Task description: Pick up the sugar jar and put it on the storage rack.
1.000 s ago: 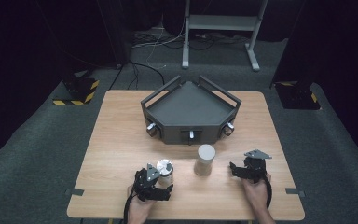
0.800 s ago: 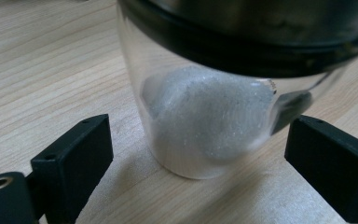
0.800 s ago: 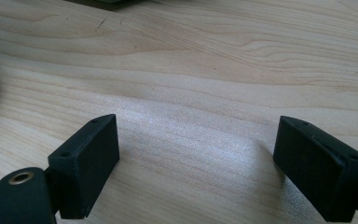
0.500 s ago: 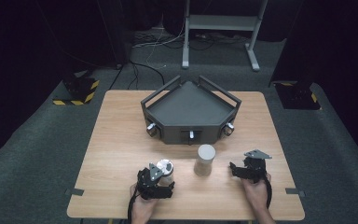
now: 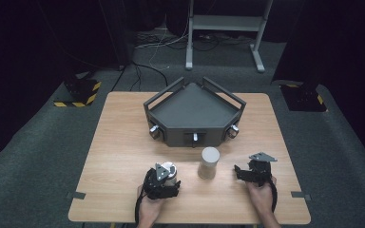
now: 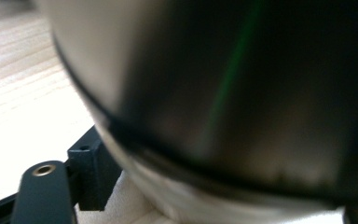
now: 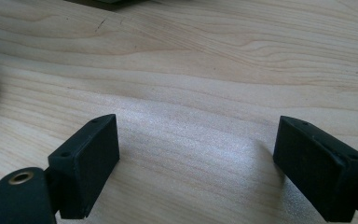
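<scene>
A small silver metal cup point(image 5: 170, 169) stands on the wooden table point(image 5: 123, 142) near the front edge. My left gripper point(image 5: 167, 176) is at it, and its jaws have just been closing with the cup between them. In the left gripper view the cup's shiny wall point(image 6: 223, 93) is close up and blurred, and the left finger point(image 6: 91, 175) lies against its edge. A taller grey metal cylinder point(image 5: 209, 162) stands upright to the right of the cup. My right gripper point(image 5: 247, 172) rests right of the cylinder, open, with bare wood between its jaws point(image 7: 198, 158).
A dark grey five-sided tray point(image 5: 195, 135) with raised rails and knobs on its front sits at the table's middle back. Cables and a grey stand's feet point(image 5: 223, 52) lie on the floor beyond the table.
My left gripper has crept forward onto the small cup and its jaws have closed in on it. The right gripper and the cylinder have kept still.
</scene>
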Demonstrator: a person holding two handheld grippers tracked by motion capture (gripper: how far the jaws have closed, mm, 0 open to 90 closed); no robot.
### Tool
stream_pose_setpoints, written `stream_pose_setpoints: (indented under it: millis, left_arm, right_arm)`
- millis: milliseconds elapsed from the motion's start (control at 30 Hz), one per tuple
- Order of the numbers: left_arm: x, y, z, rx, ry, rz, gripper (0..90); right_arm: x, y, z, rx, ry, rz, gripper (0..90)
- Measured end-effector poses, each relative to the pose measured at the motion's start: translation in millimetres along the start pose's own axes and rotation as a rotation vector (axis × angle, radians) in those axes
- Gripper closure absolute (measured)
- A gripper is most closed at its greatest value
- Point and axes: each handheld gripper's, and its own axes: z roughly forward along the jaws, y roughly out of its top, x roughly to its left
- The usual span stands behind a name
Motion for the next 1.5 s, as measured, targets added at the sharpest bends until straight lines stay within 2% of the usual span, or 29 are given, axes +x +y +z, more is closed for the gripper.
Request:
stream_pose_setpoints:
  millis: [67,167,233,400,733,767,800,833,1033,1233,1500]
  left_arm:
    - [-3.5,-3.6,1.2,-0.021,0.006,-0.009,27.1]
    - [-4.1,-3.8,0.4,-0.018,0.017,0.013,30.1]
    - [-5.6,-4.7,0.1,-0.021,0.024,0.024,30.4]
    - [-8.0,-8.0,0.1,-0.036,0.032,0.021,30.9]
    - [-3.3,-3.5,-2.0,-0.013,0.010,0.035,31.1]
    - [-2.2,-2.8,-2.2,-0.014,0.006,0.032,31.1]
    - [-2.7,-7.2,0.1,-0.056,-0.010,-0.021,31.2]
    - [-3.4,-8.4,0.9,-0.073,-0.013,-0.041,31.1]
    - [0.7,7.8,-3.9,-0.086,-0.025,-0.035,31.1]
    - [3.4,24.5,-6.4,-0.075,-0.034,-0.027,31.1]
    - [8.1,43.8,-6.0,-0.064,-0.062,-0.045,31.1]
  right_arm:
    - [0.0,0.0,0.0,0.000,0.000,0.000,13.8]
    - [0.0,0.0,0.0,0.000,0.000,0.000,13.8]
    - [-0.1,0.0,0.0,0.000,0.000,0.000,13.8]
    - [-0.1,0.0,0.0,0.000,0.000,-0.001,13.8]
    - [-0.2,0.1,0.0,0.001,0.000,-0.001,13.7]
    - [-0.2,0.1,0.0,0.001,0.000,-0.001,13.7]
    - [-0.2,0.1,0.0,0.000,0.000,0.000,13.8]
    - [-0.2,0.1,0.0,0.001,0.000,-0.001,13.8]
    - [-0.1,0.1,0.0,0.001,0.000,-0.001,13.8]
    - [-0.1,0.1,0.0,0.000,0.000,-0.001,13.8]
    - [-0.3,-0.1,0.1,0.000,0.000,-0.003,13.8]
